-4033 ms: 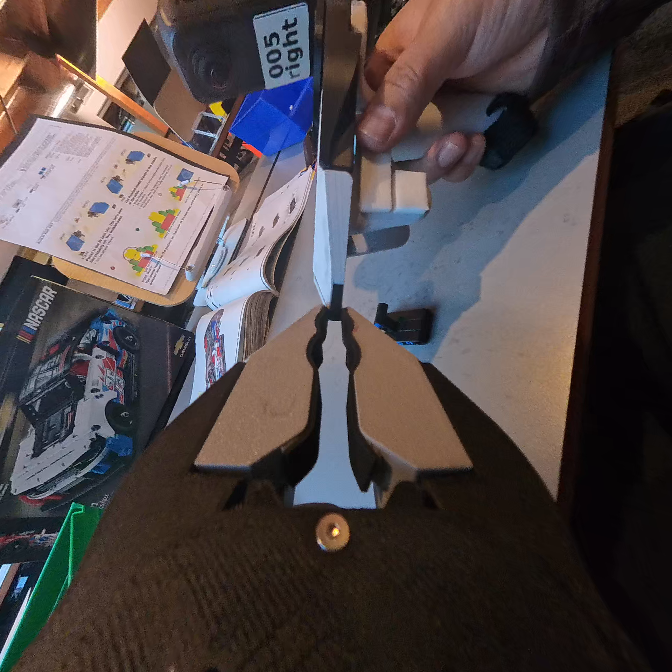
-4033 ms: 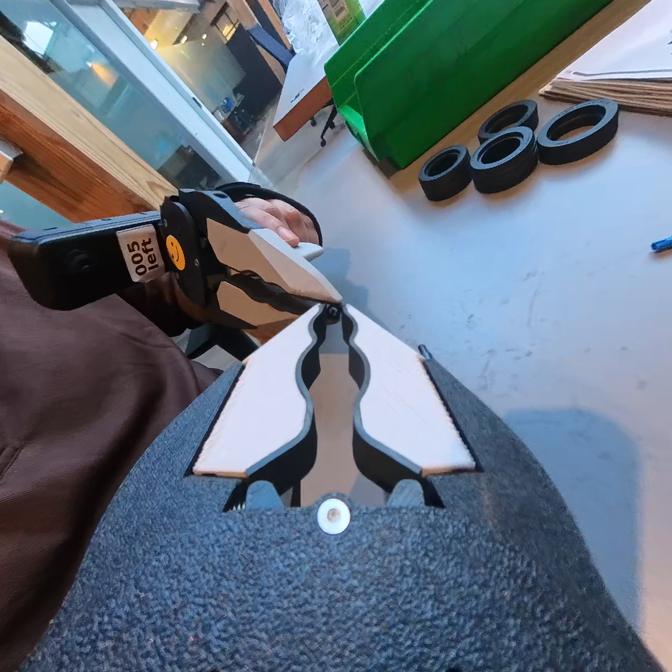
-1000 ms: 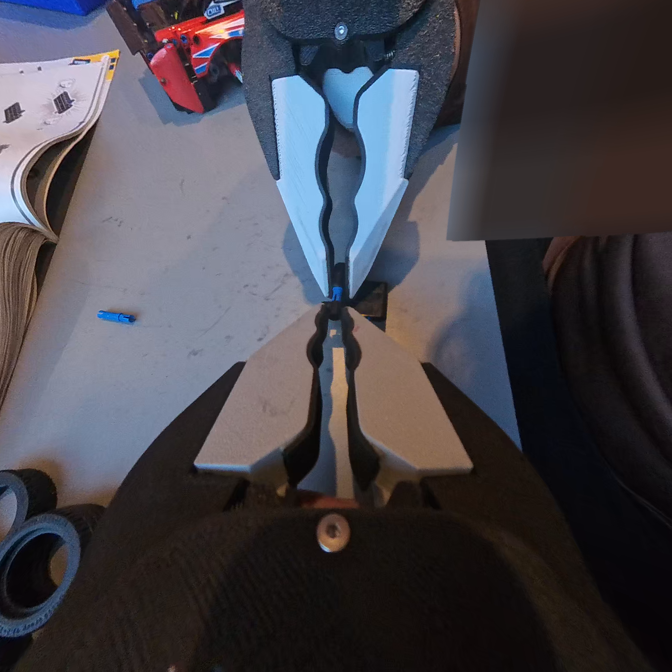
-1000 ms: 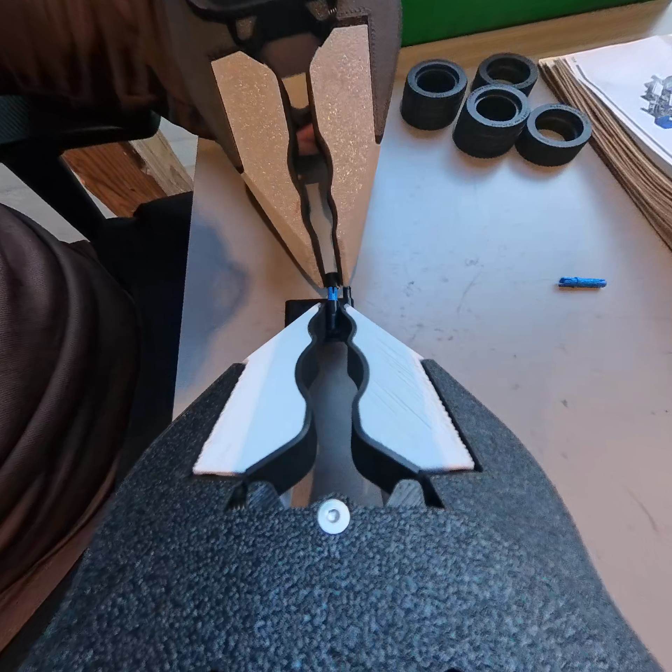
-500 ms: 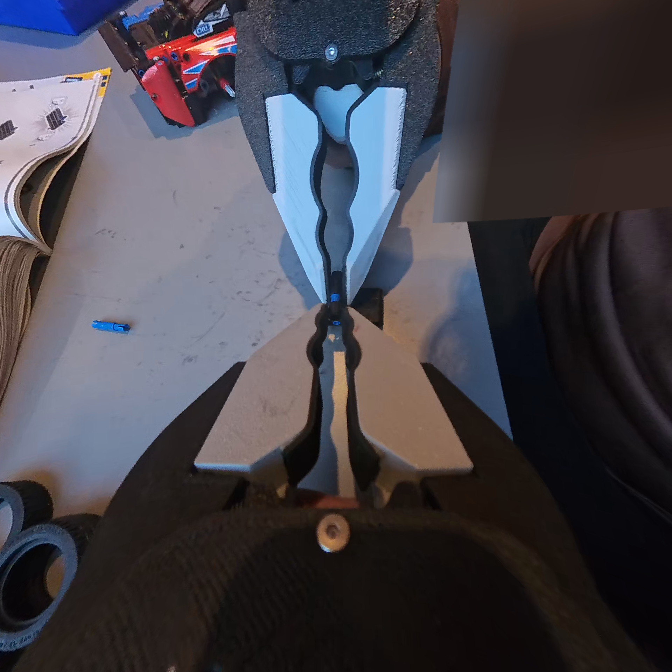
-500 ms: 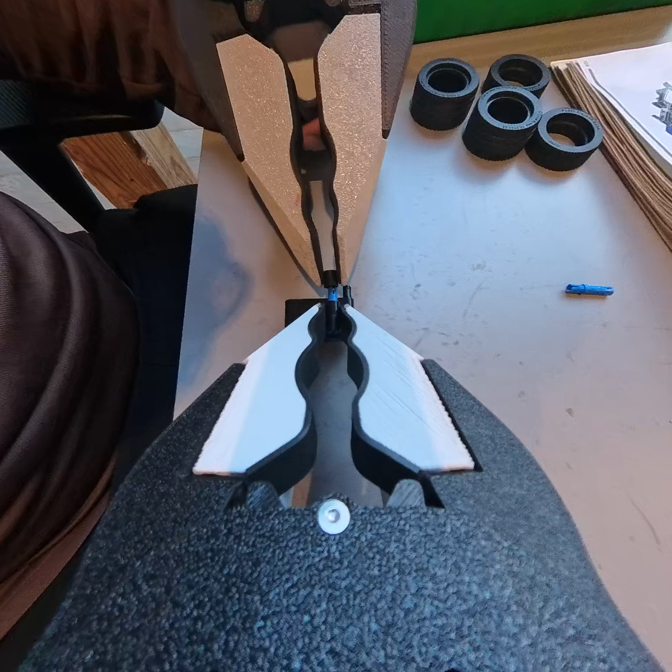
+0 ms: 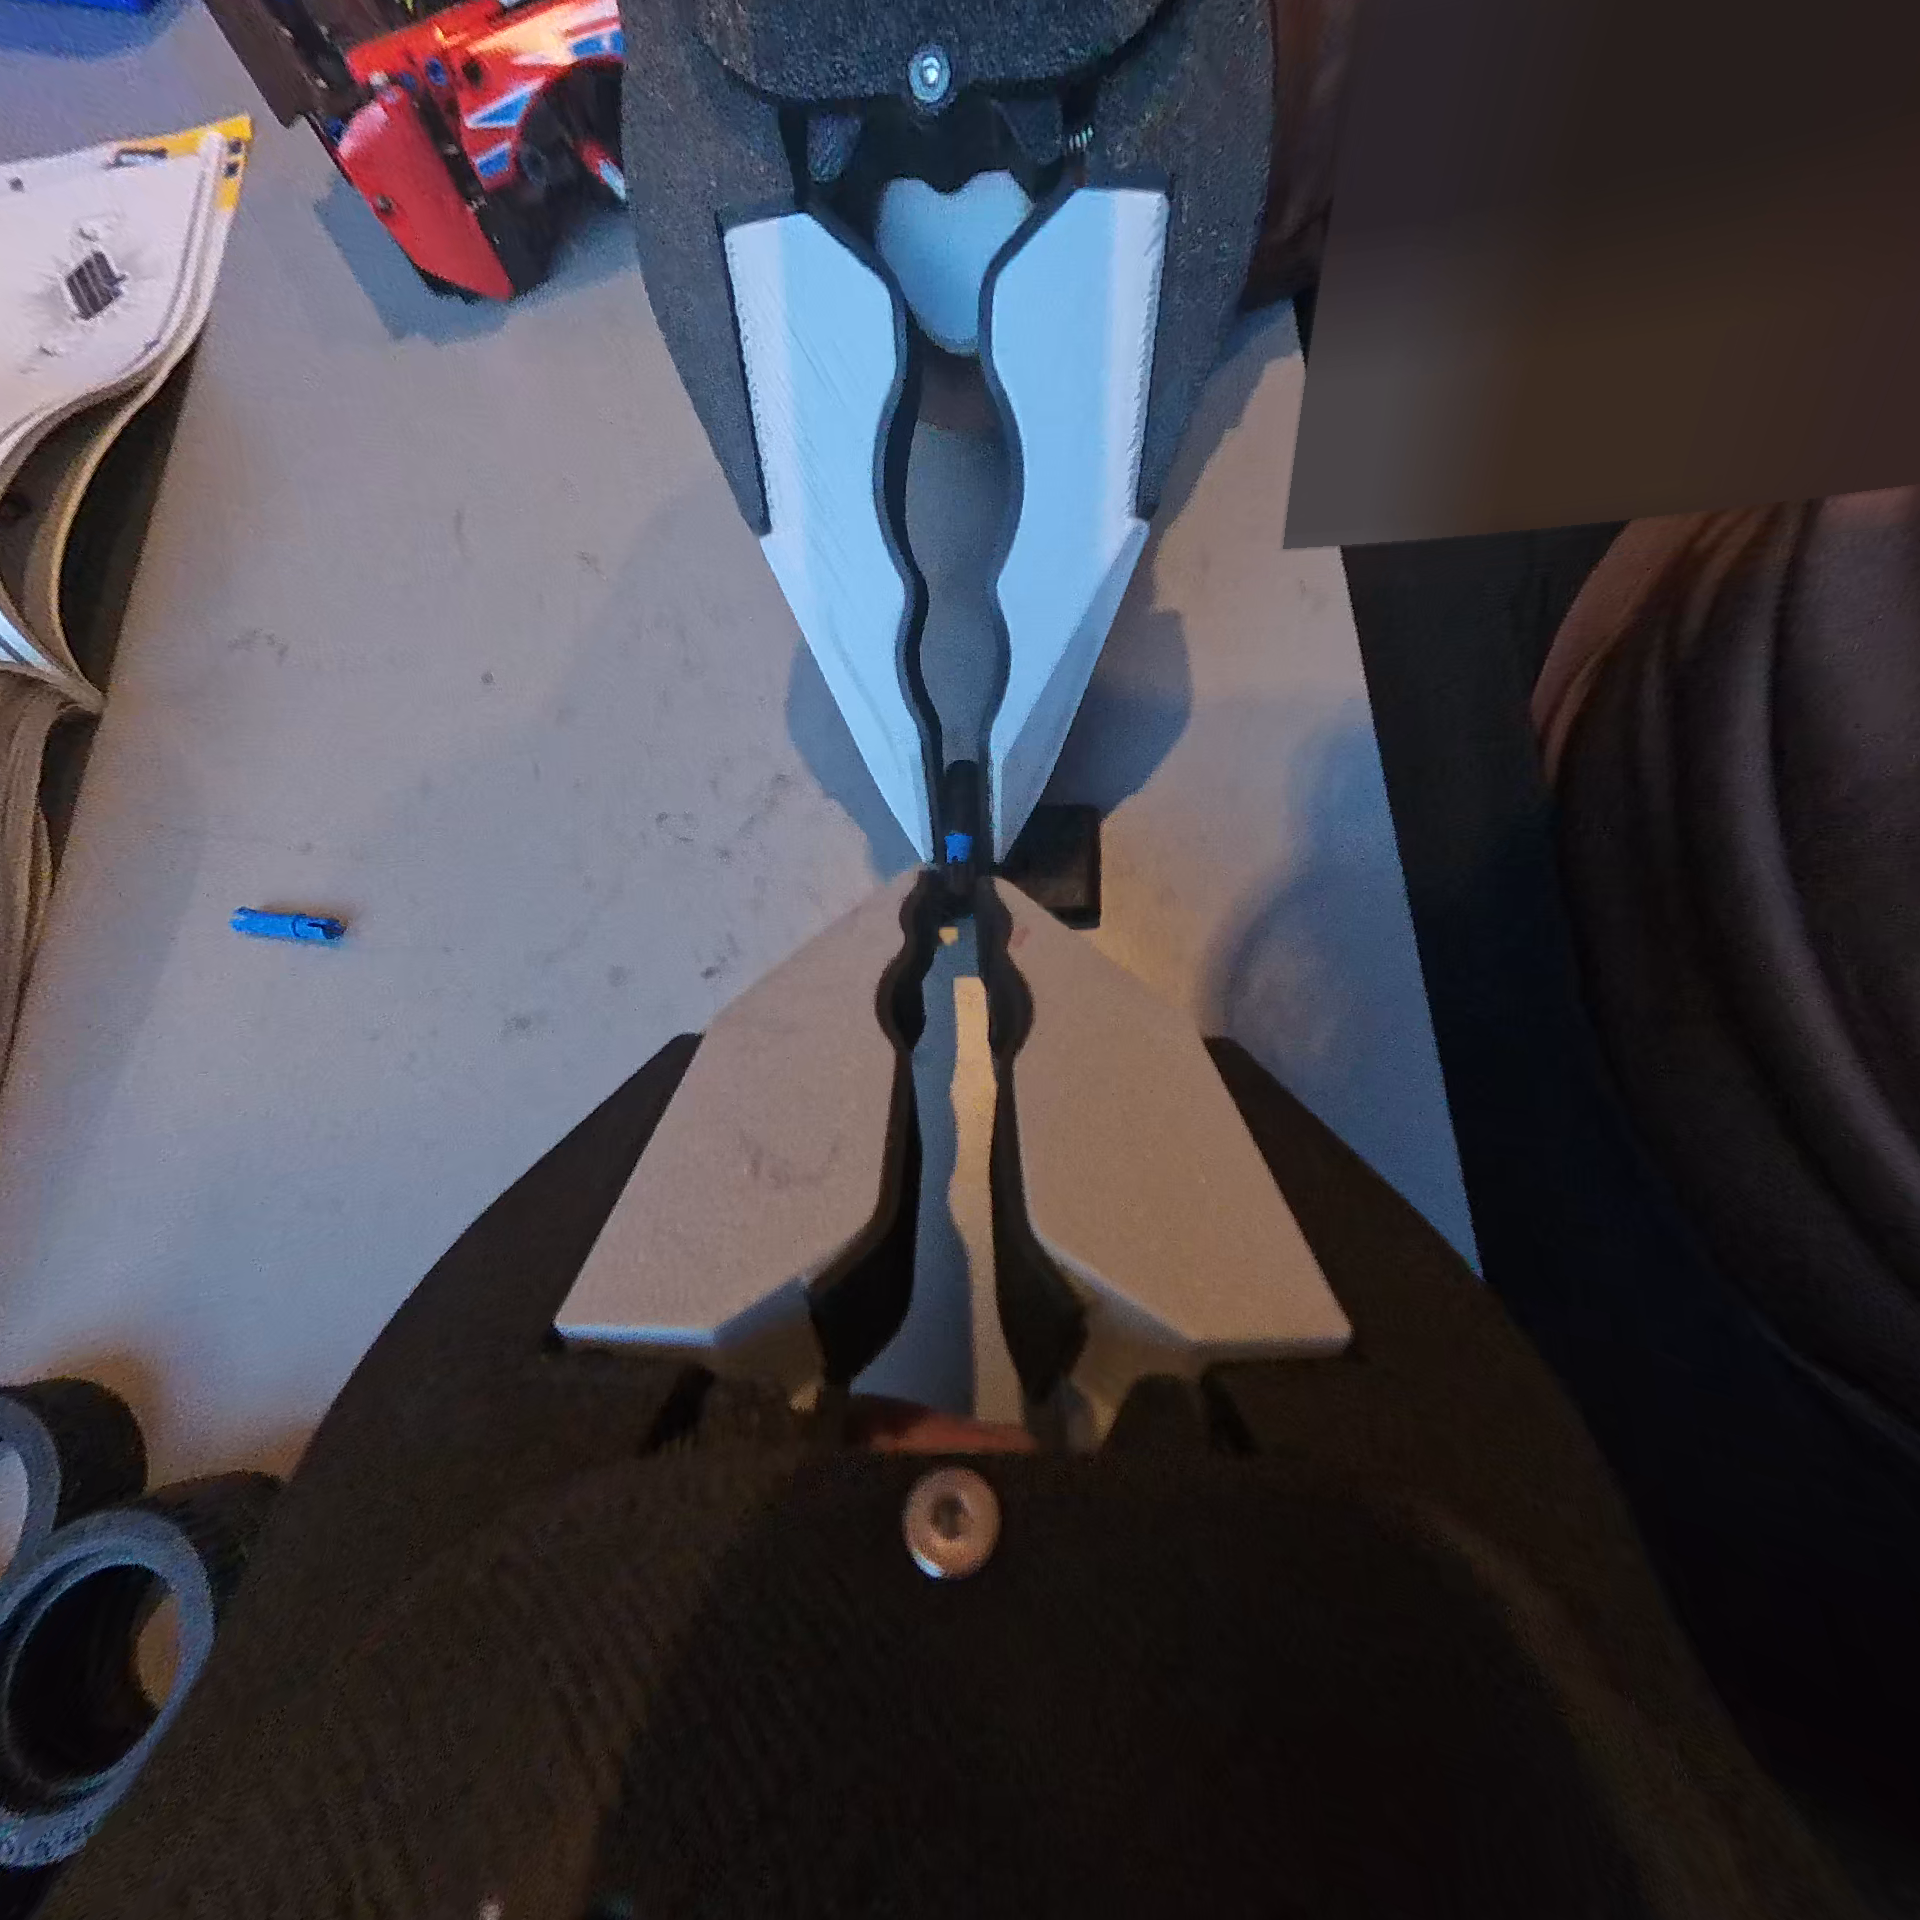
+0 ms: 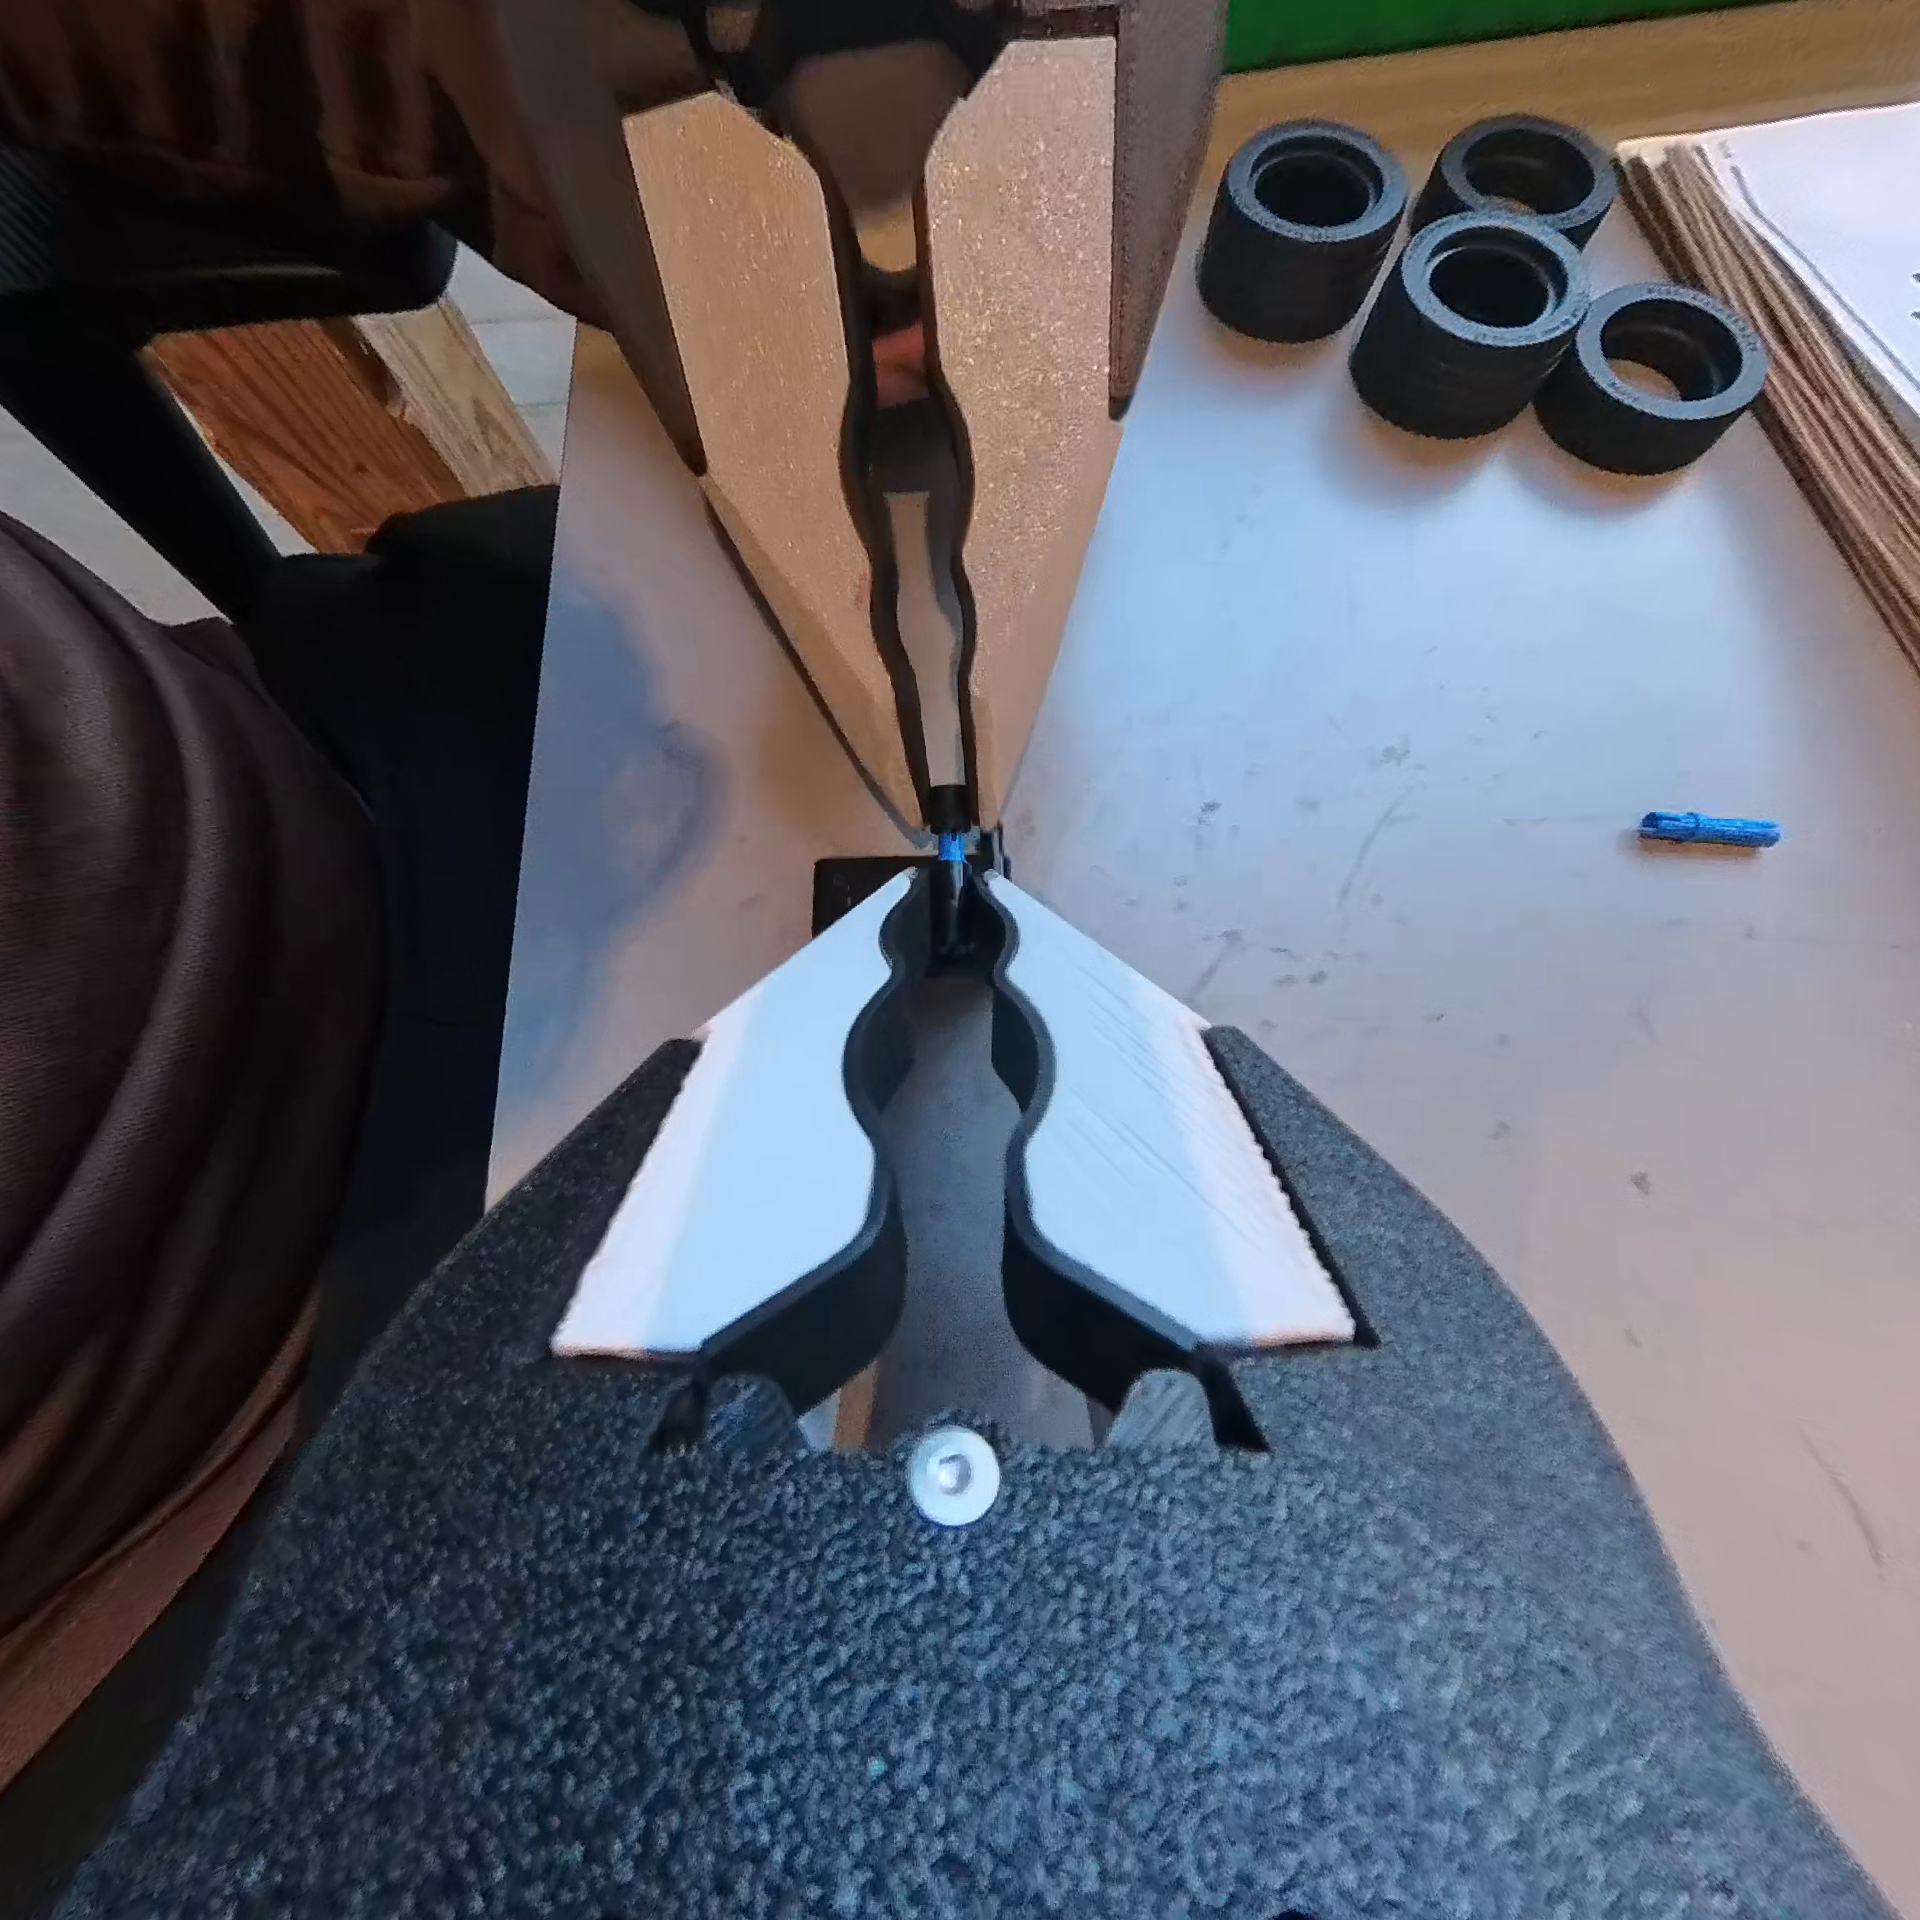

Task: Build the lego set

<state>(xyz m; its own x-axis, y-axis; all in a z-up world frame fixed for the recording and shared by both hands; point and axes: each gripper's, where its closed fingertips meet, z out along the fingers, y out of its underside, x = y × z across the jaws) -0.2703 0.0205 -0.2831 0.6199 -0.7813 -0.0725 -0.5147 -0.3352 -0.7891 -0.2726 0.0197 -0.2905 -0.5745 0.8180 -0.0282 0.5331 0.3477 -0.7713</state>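
My two grippers meet tip to tip above the grey table (image 7: 520, 644). My left gripper (image 7: 950, 891) is shut on a small black Lego piece (image 8: 945, 805). My right gripper (image 8: 951, 896) is shut on a thin black Lego piece (image 8: 951, 925). That piece also shows between the right gripper's white fingers in the left wrist view (image 7: 961, 790). A short blue pin end (image 7: 956, 840) shows between the two held pieces (image 8: 948, 847). I cannot tell which piece it belongs to. A flat black Lego part (image 7: 1068, 862) lies on the table just under the tips.
A loose blue pin (image 7: 288, 924) lies on the table, (image 8: 1707, 828). Several black tyres (image 8: 1475, 291) stand near an open instruction booklet (image 8: 1829, 260). A red Lego car (image 7: 468, 135) sits at the far side. The table edge (image 7: 1403, 935) and a person's dark clothing are close by. The grippers are tip to tip, or close to it.
Four seconds ago the grippers met at an angle. Now they face each other head-on over the table. In the last second they have held tip to tip and barely shifted.
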